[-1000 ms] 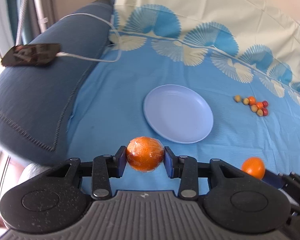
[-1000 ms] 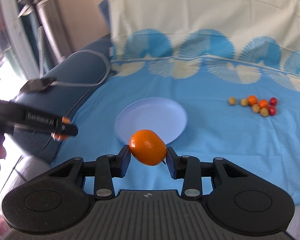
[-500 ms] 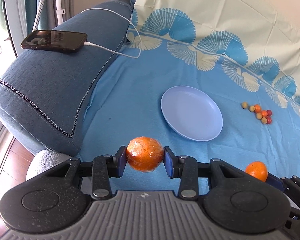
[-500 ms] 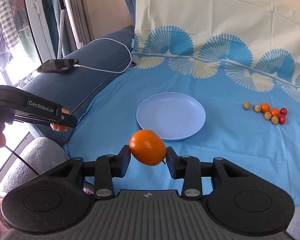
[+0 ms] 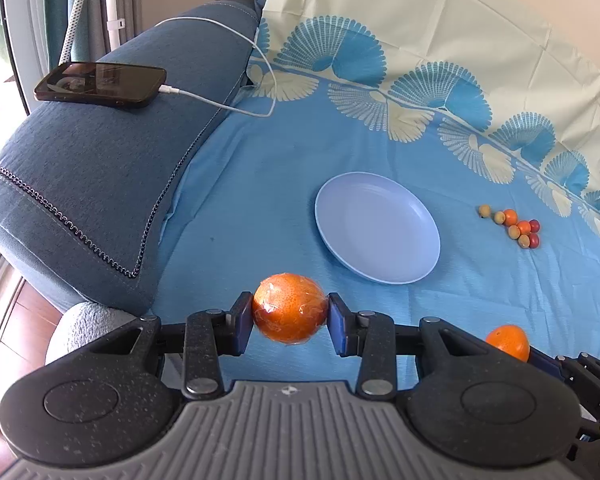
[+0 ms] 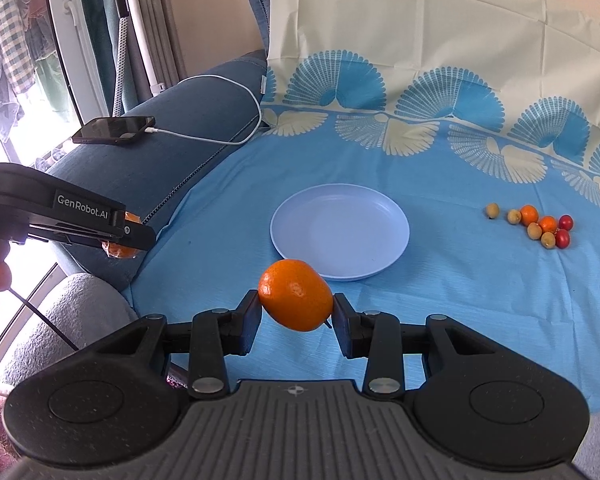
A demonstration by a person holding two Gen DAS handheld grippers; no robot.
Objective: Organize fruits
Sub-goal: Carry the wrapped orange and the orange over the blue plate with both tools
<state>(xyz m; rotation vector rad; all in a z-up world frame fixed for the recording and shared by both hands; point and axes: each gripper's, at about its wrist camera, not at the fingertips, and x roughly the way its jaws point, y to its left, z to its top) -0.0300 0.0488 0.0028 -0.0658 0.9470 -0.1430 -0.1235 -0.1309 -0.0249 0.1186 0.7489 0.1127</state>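
My left gripper [image 5: 289, 316] is shut on a plastic-wrapped orange [image 5: 289, 307], held above the near edge of the blue cloth. My right gripper [image 6: 296, 304] is shut on a bare orange [image 6: 295, 294], held just short of the pale blue plate [image 6: 340, 232]. The plate [image 5: 378, 227] lies empty in the middle of the cloth. A cluster of small fruits [image 6: 540, 226], orange, red and yellow-green, lies to the plate's right and shows in the left wrist view [image 5: 516, 228] too. The right gripper's orange also shows in the left wrist view [image 5: 508, 341]. The left gripper appears in the right wrist view [image 6: 128, 236].
A blue sofa armrest [image 5: 100, 184] rises at the left with a phone [image 5: 100, 84] on it and a white charging cable [image 5: 228, 108] trailing onto the cloth. A patterned cloth [image 6: 420, 60] covers the backrest. A grey cushion [image 6: 60, 320] lies at the near left.
Both grippers have pulled back and up with their oranges, so the plate and small fruits look farther away. The phone and armrest have come into fuller view.
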